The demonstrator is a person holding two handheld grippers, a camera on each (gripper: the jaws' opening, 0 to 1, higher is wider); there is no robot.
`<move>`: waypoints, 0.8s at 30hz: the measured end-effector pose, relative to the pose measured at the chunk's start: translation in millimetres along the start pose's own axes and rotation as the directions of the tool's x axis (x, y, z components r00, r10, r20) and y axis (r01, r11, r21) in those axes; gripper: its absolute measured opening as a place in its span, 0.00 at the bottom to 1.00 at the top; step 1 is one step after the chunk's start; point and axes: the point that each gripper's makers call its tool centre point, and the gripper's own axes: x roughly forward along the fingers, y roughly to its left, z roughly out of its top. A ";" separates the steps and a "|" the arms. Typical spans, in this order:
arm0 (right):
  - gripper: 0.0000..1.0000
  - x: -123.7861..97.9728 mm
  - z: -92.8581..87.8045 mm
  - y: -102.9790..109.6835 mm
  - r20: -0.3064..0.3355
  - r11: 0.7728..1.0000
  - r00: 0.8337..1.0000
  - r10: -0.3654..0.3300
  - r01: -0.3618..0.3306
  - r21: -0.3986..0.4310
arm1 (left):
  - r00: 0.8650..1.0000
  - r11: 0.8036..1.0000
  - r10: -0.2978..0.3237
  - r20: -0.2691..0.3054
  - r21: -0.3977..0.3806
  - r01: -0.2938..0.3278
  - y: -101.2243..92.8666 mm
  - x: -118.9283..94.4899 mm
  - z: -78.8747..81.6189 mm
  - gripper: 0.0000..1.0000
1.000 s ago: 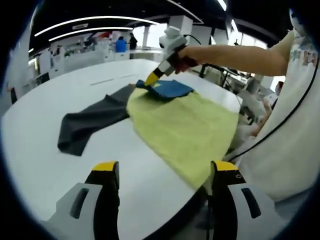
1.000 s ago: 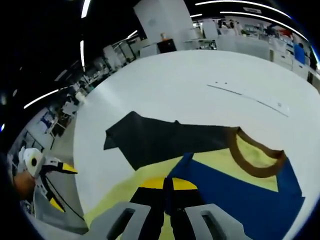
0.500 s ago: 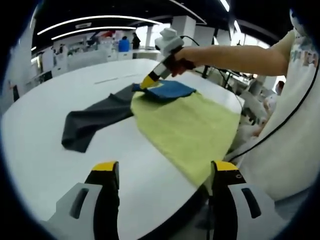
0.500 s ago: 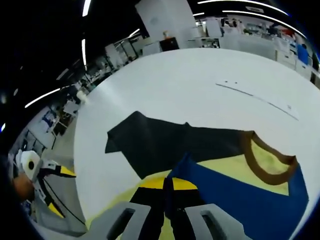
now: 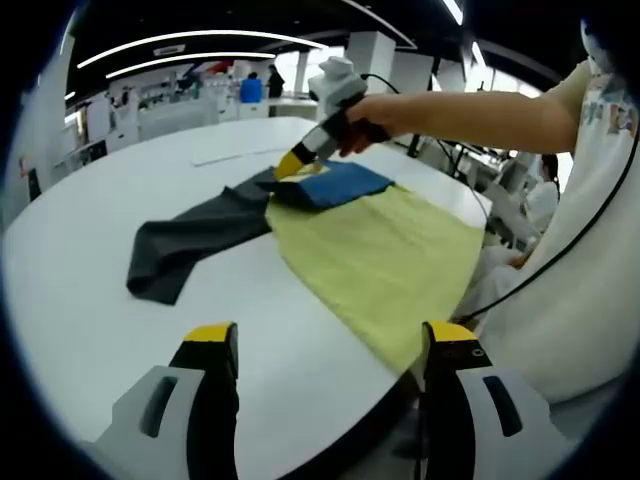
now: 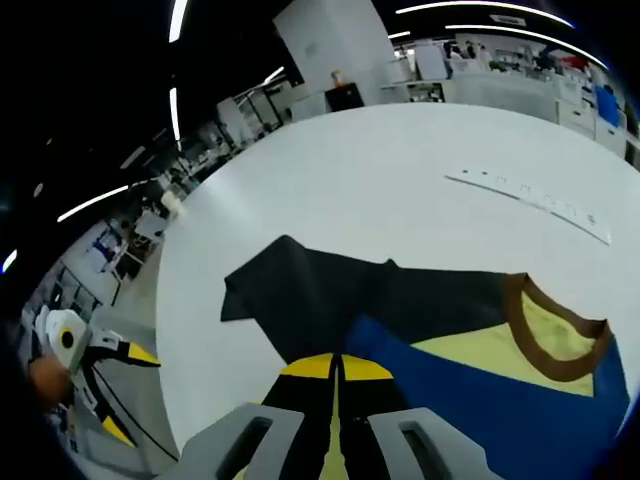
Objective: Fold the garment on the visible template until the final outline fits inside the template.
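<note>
Left gripper (image 5: 325,345) sits nearest, low at the tabletop (image 5: 80,290) edge, jaws spread wide with nothing between them. Just past it on the white tabletop lies the garment (image 5: 375,250): a T-shirt spread flat, yellow-green body toward the person, dark grey sleeve (image 5: 190,240) trailing out to one side, blue panel (image 5: 335,182) at the far end. Right gripper (image 5: 295,160), seen from the left gripper view, is out over that far end with its yellow tips down at the blue panel's edge; in the right gripper view the right gripper's jaws are pressed together with blue and yellow cloth right at the tips, so it looks pinched on the garment edge near the shoulder, though the actual bite is hidden under the jaws. Beyond the tips there: dark sleeve (image 6: 330,295), brown collar band (image 6: 560,335), then bare tabletop and a pale strip (image 6: 530,195) with tiny marks, too small to read. No brand or legible writing on the garment; no template outline can be made out. Handling guess: thin, light, floppy knit, will sag and drag rather than hold shape, may slip on the smooth top; best taken at hems, shoulder seams or sleeve ends, two corners at once for a clean fold. Fold seems barely begun.
</note>
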 end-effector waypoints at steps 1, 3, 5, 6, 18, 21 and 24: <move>0.04 -0.6 1.4 -0.6 0.008 1.000 1.000 -0.005 0.005 -0.003 | 1.000 1.000 0.000 -0.001 -0.001 0.000 -0.2 0.0 -0.2 0.72; 0.05 -1.7 1.4 -1.6 0.010 1.000 1.000 -0.004 0.004 -0.002 | 1.000 1.000 0.000 -0.004 0.000 0.000 -0.5 0.0 -1.0 0.72; 0.06 -3.0 1.5 -4.1 0.013 1.000 1.000 -0.012 0.012 -0.009 | 1.000 1.000 0.000 -0.004 -0.001 0.000 -0.6 0.2 -1.3 0.72; 0.07 -3.9 0.3 -5.3 0.012 1.000 1.000 -0.012 0.012 -0.008 | 1.000 1.000 0.000 -0.004 -0.001 0.000 -0.6 0.3 -1.4 0.72; 0.25 -22.3 -6.4 -19.9 0.047 0.997 0.997 -0.054 0.057 -0.051 | 1.000 1.000 -0.003 -0.005 0.004 0.003 -0.1 4.3 1.3 0.72; 0.32 -29.0 -4.1 -20.9 0.071 0.996 0.996 -0.062 0.066 -0.064 | 1.000 1.000 -0.004 -0.004 0.006 0.004 -0.7 5.4 2.8 0.73; 0.38 -34.2 -4.3 -23.9 0.079 0.993 0.994 -0.073 0.080 -0.089 | 1.000 1.000 -0.005 -0.004 0.007 0.005 -0.7 6.6 3.7 0.74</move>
